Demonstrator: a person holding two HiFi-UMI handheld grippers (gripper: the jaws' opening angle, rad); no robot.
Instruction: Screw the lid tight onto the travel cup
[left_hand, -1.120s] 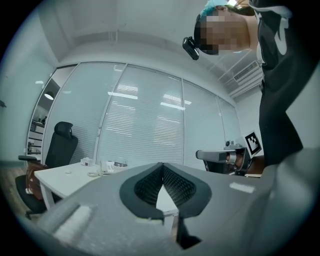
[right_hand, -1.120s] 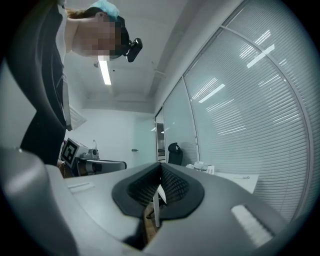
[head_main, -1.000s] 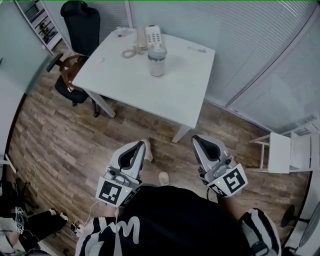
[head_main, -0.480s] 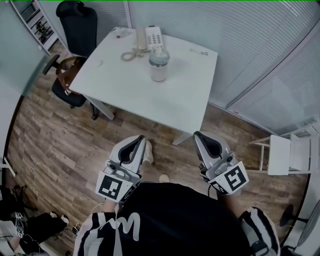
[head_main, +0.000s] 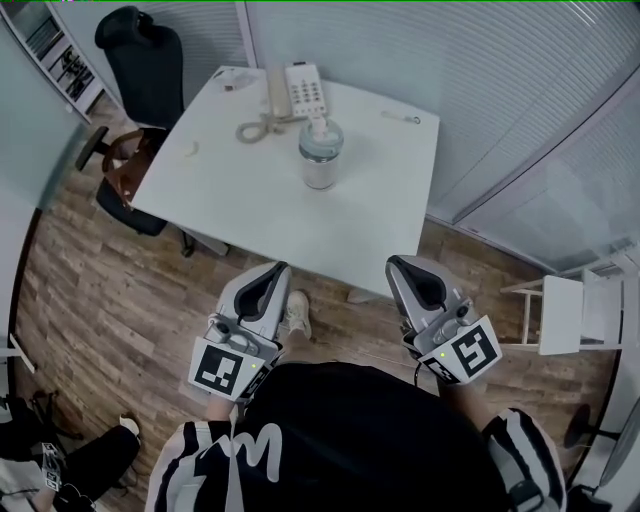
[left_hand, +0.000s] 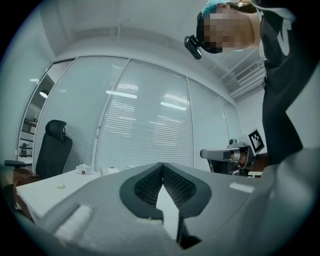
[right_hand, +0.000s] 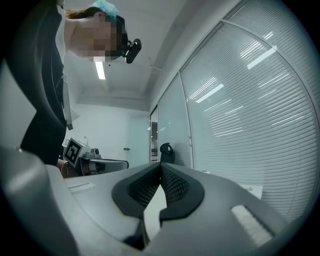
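Near the middle of the white counter (head_main: 270, 205), just in front of the telephone (head_main: 303, 90), the travel cup (head_main: 320, 168) stands upright with its lid (head_main: 321, 133) resting on top. Whether the lid is already threaded home is not clear from this height. Both claws are held level at the counter's near edge, well apart from the cup. The left claw (head_main: 277, 270) has its jaws pressed together with nothing between them, and the right claw (head_main: 398, 263) is likewise closed and empty. The cup looks stiff and smooth-walled, probably light, and likely to slide or spin on the slick counter. One claw would best clamp the body low down to steady it. The other should take the lid across its round rim, not by the raised piece on top.
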